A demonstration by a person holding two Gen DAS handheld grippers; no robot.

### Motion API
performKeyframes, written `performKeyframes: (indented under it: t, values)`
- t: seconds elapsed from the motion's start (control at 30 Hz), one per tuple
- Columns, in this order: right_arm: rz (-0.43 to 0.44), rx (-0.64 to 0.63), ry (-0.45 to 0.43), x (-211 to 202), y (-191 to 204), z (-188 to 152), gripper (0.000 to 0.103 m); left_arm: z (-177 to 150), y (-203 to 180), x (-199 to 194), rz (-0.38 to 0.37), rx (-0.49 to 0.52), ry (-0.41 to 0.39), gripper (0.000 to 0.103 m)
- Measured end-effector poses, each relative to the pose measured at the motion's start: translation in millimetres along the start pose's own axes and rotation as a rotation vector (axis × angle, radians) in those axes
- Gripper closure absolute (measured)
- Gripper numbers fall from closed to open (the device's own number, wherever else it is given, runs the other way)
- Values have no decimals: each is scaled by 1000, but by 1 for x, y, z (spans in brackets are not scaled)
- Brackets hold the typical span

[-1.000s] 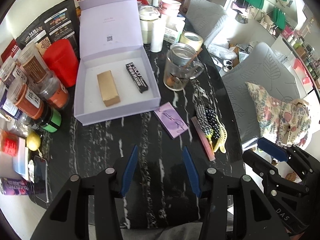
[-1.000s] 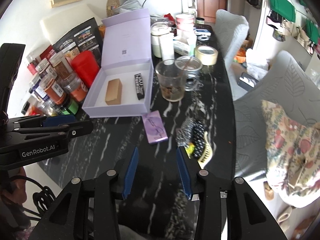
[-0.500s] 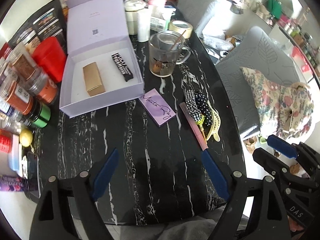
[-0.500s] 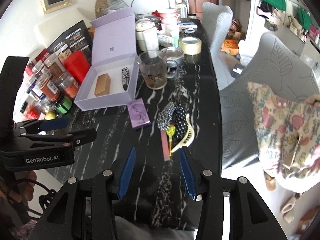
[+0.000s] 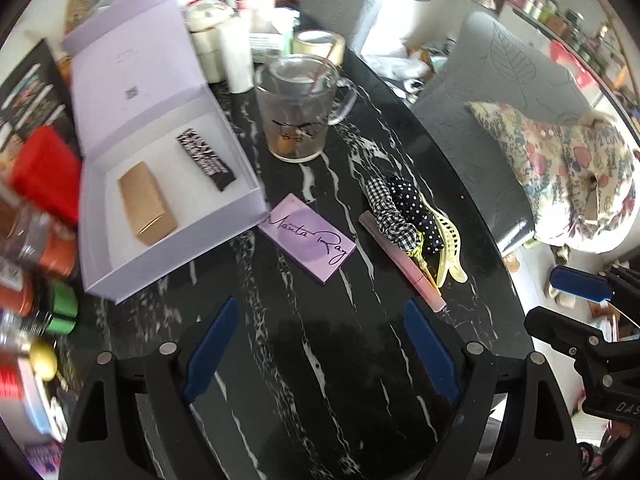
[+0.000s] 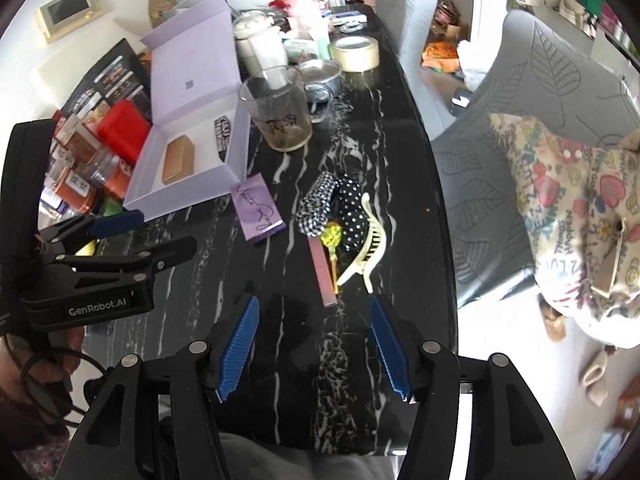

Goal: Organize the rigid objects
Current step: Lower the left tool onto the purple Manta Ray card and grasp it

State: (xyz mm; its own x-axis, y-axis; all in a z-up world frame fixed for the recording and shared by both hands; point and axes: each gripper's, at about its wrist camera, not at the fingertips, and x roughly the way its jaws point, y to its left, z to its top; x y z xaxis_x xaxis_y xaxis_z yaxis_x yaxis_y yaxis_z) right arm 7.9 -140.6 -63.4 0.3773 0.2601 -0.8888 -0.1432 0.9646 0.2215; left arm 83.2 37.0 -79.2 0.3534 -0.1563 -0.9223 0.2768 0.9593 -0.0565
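My left claw (image 5: 320, 326) stands released, empty, above the black marble table (image 5: 304, 380). My right claw (image 6: 314, 330), jaws just widening, holds nothing. Ahead: purple Manta Ray palette (image 5: 307, 238), pink comb (image 6: 322, 274); lilac box (image 5: 168, 216) ahead-left.

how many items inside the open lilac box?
2: a tan carton toward the box's left side, and a black patterned pack to its right. Nothing looks hidden.
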Motion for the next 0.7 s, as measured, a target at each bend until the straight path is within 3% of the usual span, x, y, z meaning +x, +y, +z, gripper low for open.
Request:
performKeyframes:
  t: [0.23,0.47,0.7]
  values:
    - [1,51,61,32,-1,6,45,14,9,38,-65,84,35,18]
    - [-11,103,117,60,-8,9,45,20,12,82,-39,181,88,18]
    - [-41,135,139,76,-19,15,45,19,10,112,-102,194,128,18]
